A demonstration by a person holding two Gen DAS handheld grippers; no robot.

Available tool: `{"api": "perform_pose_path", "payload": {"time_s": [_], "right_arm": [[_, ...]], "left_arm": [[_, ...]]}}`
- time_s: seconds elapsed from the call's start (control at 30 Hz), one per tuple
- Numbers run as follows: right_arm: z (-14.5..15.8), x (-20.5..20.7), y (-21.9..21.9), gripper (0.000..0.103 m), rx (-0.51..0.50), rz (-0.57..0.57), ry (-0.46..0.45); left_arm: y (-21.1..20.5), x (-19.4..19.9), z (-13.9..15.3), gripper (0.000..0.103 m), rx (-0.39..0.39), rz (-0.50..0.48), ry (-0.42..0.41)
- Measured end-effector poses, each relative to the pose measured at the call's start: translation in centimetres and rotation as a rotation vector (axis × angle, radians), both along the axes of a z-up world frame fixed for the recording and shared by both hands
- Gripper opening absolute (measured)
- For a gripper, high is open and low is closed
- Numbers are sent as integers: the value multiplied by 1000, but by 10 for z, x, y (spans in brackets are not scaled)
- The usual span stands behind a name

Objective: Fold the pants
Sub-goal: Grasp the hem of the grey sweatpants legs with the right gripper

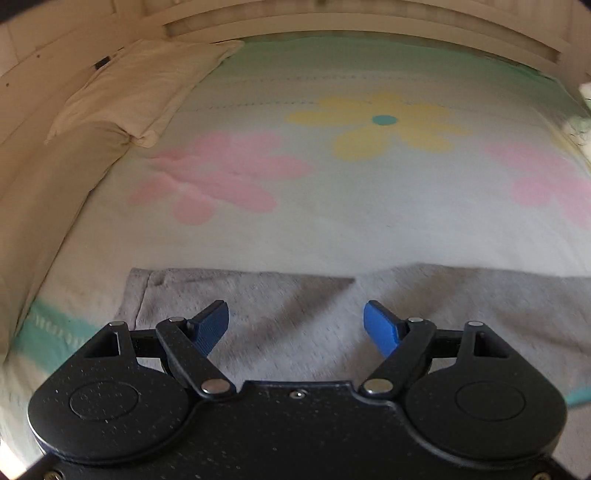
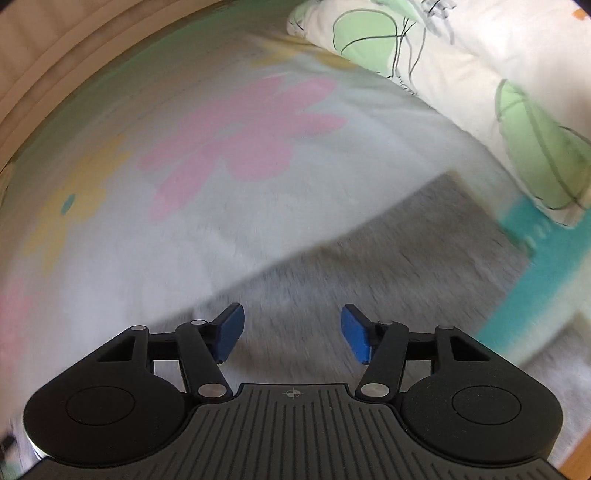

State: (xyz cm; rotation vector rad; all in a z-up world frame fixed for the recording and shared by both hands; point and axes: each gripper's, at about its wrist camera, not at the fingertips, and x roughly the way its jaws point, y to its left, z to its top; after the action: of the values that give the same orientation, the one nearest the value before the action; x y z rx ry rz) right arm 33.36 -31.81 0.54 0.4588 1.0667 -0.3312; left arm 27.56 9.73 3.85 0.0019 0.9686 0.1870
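Note:
Grey pants (image 1: 295, 295) lie flat on a flowered bed sheet (image 1: 332, 206). In the left wrist view they span the near part of the bed, with a hem edge at the left. My left gripper (image 1: 295, 325) is open and empty just above the grey cloth. In the right wrist view the pants (image 2: 388, 258) run diagonally toward the upper right, blurred. My right gripper (image 2: 291, 332) is open and empty above them.
A cream pillow (image 1: 140, 88) lies at the far left by the wooden headboard (image 1: 332, 26). A rolled quilt with green shapes (image 2: 480, 92) lies along the right side. A teal band of the sheet (image 2: 546, 258) borders the pants.

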Motion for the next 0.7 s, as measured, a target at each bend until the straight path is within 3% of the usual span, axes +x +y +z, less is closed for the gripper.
{"api": "perform_pose_path", "payload": {"time_s": [0.2, 0.4, 0.47, 0.53, 0.7], "right_arm": [[-31, 41, -1, 57, 35, -138, 32], [-53, 59, 7, 57, -28, -182, 143], [-53, 53, 7, 43, -57, -169, 142], [-50, 45, 7, 0, -85, -123, 169], [-41, 5, -9, 0, -8, -108, 160]], "left_arm": [[-3, 15, -17, 81, 7, -36, 49], [-3, 22, -25, 81, 4, -42, 77], [-3, 24, -24, 81, 5, -39, 80], [-3, 25, -23, 81, 11, -34, 77], [-2, 28, -22, 81, 16, -26, 66]]}}
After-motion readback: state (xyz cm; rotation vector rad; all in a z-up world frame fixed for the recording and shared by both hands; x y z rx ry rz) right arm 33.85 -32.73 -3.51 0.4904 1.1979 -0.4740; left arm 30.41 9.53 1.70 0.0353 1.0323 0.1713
